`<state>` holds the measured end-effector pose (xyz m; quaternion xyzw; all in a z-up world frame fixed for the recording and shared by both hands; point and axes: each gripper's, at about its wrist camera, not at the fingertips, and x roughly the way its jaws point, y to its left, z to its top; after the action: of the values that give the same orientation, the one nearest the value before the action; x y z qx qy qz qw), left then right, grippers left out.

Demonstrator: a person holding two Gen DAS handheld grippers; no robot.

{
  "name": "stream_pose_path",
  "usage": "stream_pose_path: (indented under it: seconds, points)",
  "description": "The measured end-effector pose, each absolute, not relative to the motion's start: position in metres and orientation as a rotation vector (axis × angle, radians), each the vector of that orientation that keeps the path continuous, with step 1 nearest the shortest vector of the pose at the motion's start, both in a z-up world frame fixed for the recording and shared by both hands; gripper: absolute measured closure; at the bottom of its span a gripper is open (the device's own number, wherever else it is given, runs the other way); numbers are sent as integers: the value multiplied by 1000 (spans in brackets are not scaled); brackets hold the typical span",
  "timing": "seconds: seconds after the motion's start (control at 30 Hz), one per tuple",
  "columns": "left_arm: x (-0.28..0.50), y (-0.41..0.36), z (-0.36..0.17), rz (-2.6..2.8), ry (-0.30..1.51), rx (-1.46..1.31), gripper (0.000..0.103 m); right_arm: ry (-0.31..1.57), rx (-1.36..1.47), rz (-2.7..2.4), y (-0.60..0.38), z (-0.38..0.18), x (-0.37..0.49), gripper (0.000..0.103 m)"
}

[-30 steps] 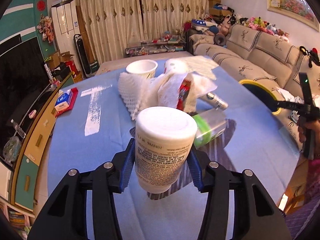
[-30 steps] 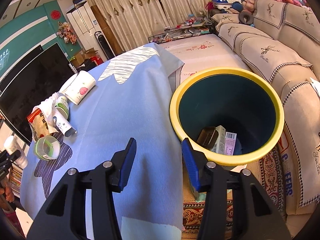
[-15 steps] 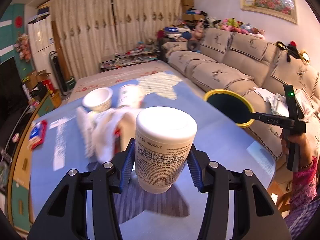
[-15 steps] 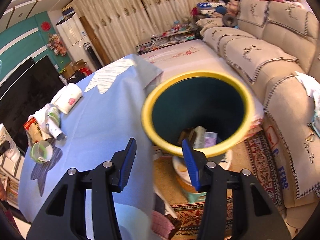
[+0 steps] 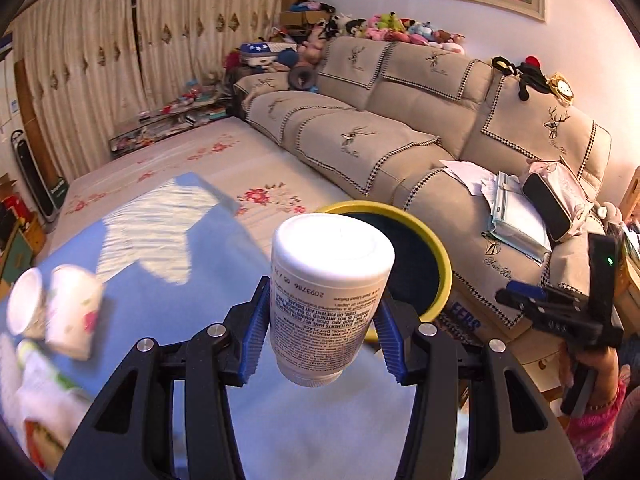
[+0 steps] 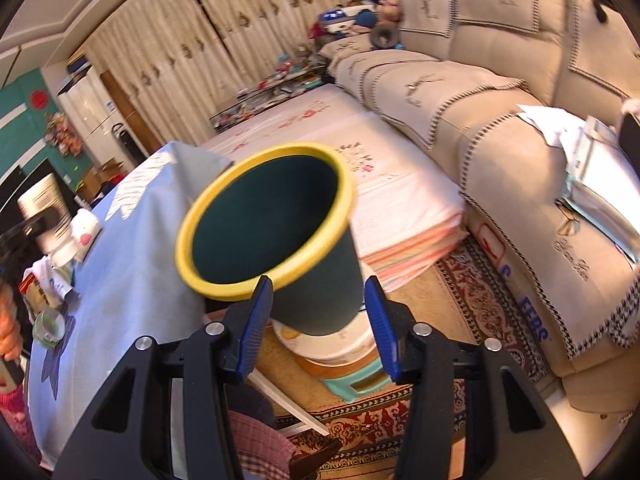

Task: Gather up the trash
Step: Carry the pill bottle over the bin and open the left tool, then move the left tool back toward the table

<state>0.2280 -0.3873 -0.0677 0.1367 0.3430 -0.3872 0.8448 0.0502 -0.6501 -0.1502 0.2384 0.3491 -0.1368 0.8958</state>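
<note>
A white plastic bottle (image 5: 328, 280) with a printed label stands upright between the blue pads of my left gripper (image 5: 324, 320), which is shut on it above the blue tablecloth (image 5: 192, 264). Just behind it is the dark green bin with a yellow rim (image 5: 440, 264). My right gripper (image 6: 318, 300) is open and empty, with the bin's wall (image 6: 320, 280) showing past its fingers; from the left wrist it appears at the right (image 5: 516, 296), held by a hand, apart from the bin. Paper cups (image 5: 68, 312) and crumpled white wrappers (image 5: 40, 392) lie on the cloth at the left.
The bin stands on stacked stools and basins (image 6: 340, 356) beside the table edge. A beige sofa (image 5: 400, 140) with papers and a pouch runs along the right. A floral-covered low platform (image 6: 360, 168) lies behind the bin, and a patterned rug (image 6: 480, 312) covers the floor.
My left gripper has swung right with the bottle, away from the trash pile and toward the bin. My right gripper has dropped back, so the bin now shows from the side.
</note>
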Motion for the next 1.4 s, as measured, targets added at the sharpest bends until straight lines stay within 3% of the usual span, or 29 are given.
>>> stream_pose_path:
  seconds: [0.33, 0.47, 0.53, 0.63, 0.77, 1.0, 1.4]
  points:
    - [280, -505, -118, -855, 817, 320, 54, 728, 569, -347, -688, -175, 26, 57]
    - [291, -527, -131, -839, 854, 307, 53, 729, 586, -350, -694, -181, 23, 52]
    - [294, -525, -133, -818, 856, 296, 38, 730, 588, -347, -694, -182, 24, 52]
    - [290, -514, -126, -800, 830, 285, 34, 730, 585, -338, -691, -181, 26, 52]
    - [273, -476, -101, -790, 799, 232, 30, 729, 575, -322, -683, -178, 31, 52]
    - [221, -363, -45, -710, 660, 120, 11, 743, 528, -266, -656, -169, 47, 51]
    - [132, -161, -24, -358, 523, 123, 6, 771, 386, -92, -567, -143, 87, 47]
